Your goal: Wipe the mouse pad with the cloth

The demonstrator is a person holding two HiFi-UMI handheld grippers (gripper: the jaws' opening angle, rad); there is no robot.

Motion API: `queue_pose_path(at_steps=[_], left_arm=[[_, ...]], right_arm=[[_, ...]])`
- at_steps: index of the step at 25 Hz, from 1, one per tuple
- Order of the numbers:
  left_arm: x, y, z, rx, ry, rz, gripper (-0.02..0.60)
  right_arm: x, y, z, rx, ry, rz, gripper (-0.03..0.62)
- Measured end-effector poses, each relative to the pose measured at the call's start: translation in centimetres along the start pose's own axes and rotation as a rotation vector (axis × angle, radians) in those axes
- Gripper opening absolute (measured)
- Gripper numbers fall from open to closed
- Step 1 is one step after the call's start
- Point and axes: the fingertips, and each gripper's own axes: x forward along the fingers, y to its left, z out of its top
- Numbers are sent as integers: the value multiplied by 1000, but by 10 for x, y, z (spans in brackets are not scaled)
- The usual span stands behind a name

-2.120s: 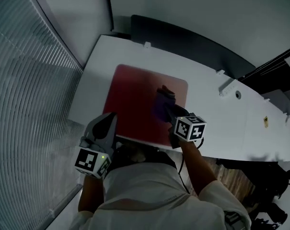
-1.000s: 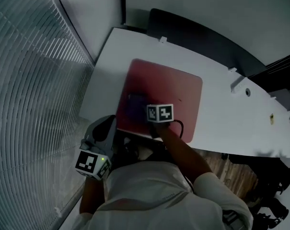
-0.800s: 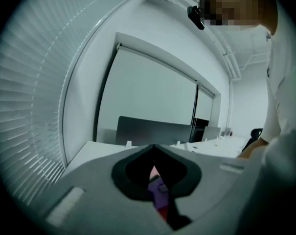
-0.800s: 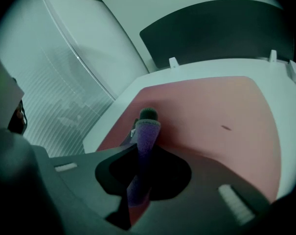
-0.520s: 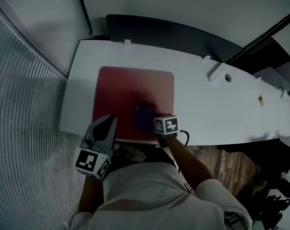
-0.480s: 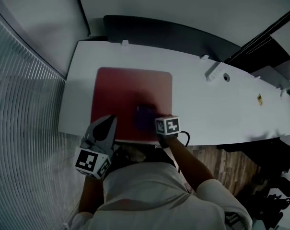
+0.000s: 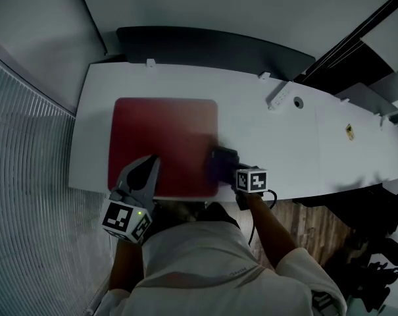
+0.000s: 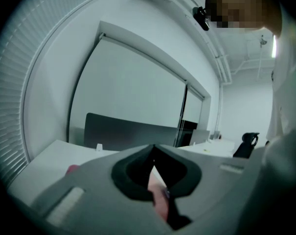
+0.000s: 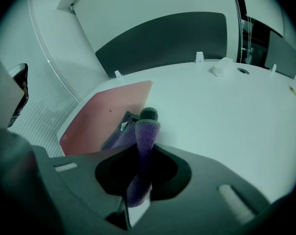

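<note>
A red mouse pad [image 7: 160,140] lies on the white desk [image 7: 264,143], toward its left end. My right gripper [image 7: 229,166] is shut on a purple cloth [image 7: 218,162], which rests on the pad's near right corner. In the right gripper view the cloth [image 9: 142,146] stands pinched between the jaws of the right gripper [image 9: 144,131], and a fold trails onto the pad [image 9: 106,112]. My left gripper [image 7: 148,164] hovers at the pad's near edge. Its jaws meet at the tips, holding nothing, in the left gripper view [image 8: 153,150].
A dark partition panel [image 7: 212,48] runs along the desk's far edge. Small white cable fittings [image 7: 279,94] sit right of the pad. Window blinds [image 7: 21,176] stand at the left. Wooden floor [image 7: 297,219] shows beyond the desk's near edge.
My right gripper has dragged the cloth across the pad from its left-middle to its near right corner. The left gripper has stayed at the near edge. The head camera has shifted.
</note>
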Motion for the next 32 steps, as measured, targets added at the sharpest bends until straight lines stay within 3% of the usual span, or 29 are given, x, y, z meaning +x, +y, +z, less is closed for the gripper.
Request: queue_pose_path(at_steps=[5, 9, 12, 17, 20, 25, 29, 32], left_arm=[[1, 1, -2, -14, 3, 29, 2], [-10, 13, 1, -16, -7, 62, 2], [-25, 33, 1, -15, -13, 87, 2], [-64, 65, 6, -4, -21, 142, 2], [-96, 87, 9, 0, -30, 191, 2], [-158, 126, 5, -4, -29, 300, 2], [-197, 151, -4, -4, -26, 344, 2], [-222, 159, -9, -15, -11, 369, 2]], right_arm=[[-20, -38, -7, -60, -2, -88, 48], [-49, -6, 17, -47, -97, -13, 48], [-61, 57, 43, -122, -162, 80, 48], [-40, 175, 53, -213, -160, 299, 48], [-19, 248, 46, -244, -126, 424, 48], [32, 374, 11, -416, -28, 585, 48], [69, 460, -10, -407, 30, 697, 48], [95, 500, -24, -399, 69, 707, 48]])
